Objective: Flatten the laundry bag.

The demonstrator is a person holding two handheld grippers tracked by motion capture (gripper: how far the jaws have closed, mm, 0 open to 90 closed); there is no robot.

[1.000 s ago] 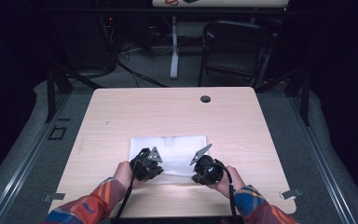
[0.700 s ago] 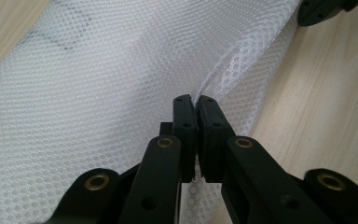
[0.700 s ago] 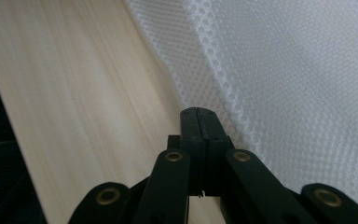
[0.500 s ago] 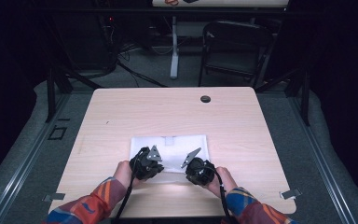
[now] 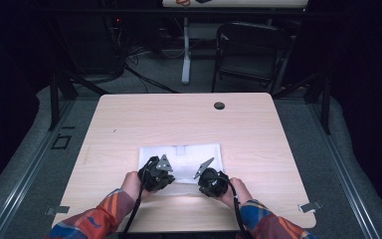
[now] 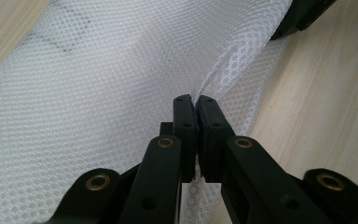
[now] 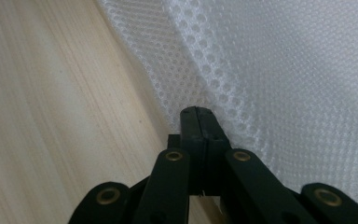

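Left gripper (image 6: 196, 100), clamped on a raised pleat of the white mesh cloth (image 5: 181, 162) at its near edge. Right gripper (image 7: 199, 112), jaws pressed together at the same edge, apparently pinching mesh, though the contact is partly hidden. The cloth is laid flat on the table (image 5: 189, 119); both near corners are presumably held so a fold can be carried across.

High view: we look forward and down over the table (image 5: 129, 119). Gripper views: close, along jaws, sharing the white mesh cloth (image 5: 189, 154).
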